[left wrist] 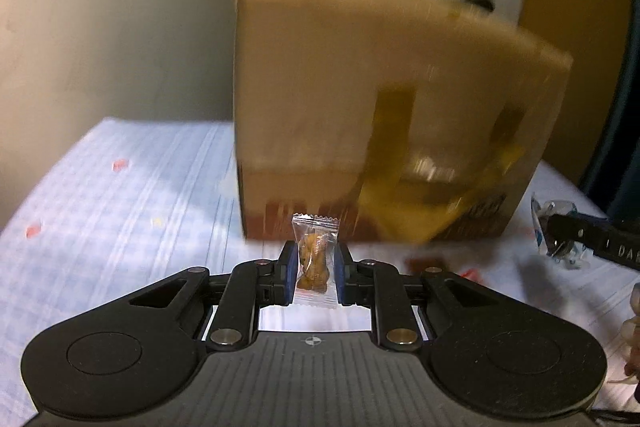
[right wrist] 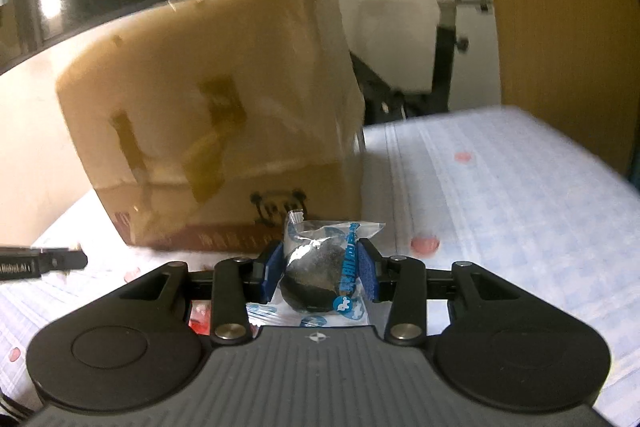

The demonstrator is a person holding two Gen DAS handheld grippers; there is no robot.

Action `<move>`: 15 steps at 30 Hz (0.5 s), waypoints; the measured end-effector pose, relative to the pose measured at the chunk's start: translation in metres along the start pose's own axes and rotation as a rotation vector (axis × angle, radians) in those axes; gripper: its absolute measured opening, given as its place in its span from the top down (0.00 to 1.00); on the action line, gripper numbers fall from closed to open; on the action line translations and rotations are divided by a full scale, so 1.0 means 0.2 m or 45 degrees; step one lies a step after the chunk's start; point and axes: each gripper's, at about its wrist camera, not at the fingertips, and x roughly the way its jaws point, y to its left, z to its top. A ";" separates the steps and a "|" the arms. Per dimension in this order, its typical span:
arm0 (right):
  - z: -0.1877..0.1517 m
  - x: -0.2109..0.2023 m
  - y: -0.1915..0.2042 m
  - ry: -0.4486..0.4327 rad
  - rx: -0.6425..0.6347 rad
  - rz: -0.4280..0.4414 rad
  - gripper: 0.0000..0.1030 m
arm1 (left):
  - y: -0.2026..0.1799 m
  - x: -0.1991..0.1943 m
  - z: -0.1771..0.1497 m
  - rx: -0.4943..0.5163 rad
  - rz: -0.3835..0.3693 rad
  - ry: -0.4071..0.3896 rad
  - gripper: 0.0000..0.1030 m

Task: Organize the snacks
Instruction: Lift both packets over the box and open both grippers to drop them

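Observation:
My left gripper (left wrist: 315,261) is shut on a small clear packet with a brown snack (left wrist: 315,259), held upright above the table. My right gripper (right wrist: 322,263) is shut on a clear and blue packet with a dark round snack (right wrist: 320,275). A tall cardboard box (left wrist: 384,107) with brown tape stands just beyond both grippers; it also shows in the right wrist view (right wrist: 216,115). Both views are blurred by motion. The right gripper with its packet shows at the right edge of the left wrist view (left wrist: 560,235).
The table has a light blue checked cloth (left wrist: 120,187) with small red spots. A few more wrapped snacks lie at the far right edge (left wrist: 632,323). A wall stands behind the table and an exercise bike (right wrist: 444,39) stands beyond it.

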 end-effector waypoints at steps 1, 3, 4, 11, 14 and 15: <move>0.02 -0.03 0.01 -0.026 -0.024 0.001 0.59 | 0.00 -0.03 0.04 0.006 -0.015 -0.031 0.80; 0.07 -0.10 0.03 -0.081 -0.054 0.014 0.59 | -0.01 -0.09 0.13 0.016 -0.042 -0.097 0.80; 0.10 -0.13 0.03 -0.106 -0.060 0.019 0.59 | -0.01 -0.11 0.17 0.019 -0.055 -0.129 0.80; 0.41 -0.31 0.09 -0.314 -0.107 0.052 0.59 | -0.06 -0.20 0.48 0.066 -0.122 -0.324 0.80; 0.59 -0.31 0.12 -0.362 -0.107 0.117 0.59 | -0.08 -0.16 0.61 0.050 -0.161 -0.345 0.80; 0.64 -0.29 0.13 -0.373 -0.110 0.139 0.59 | -0.09 -0.13 0.65 0.041 -0.162 -0.346 0.80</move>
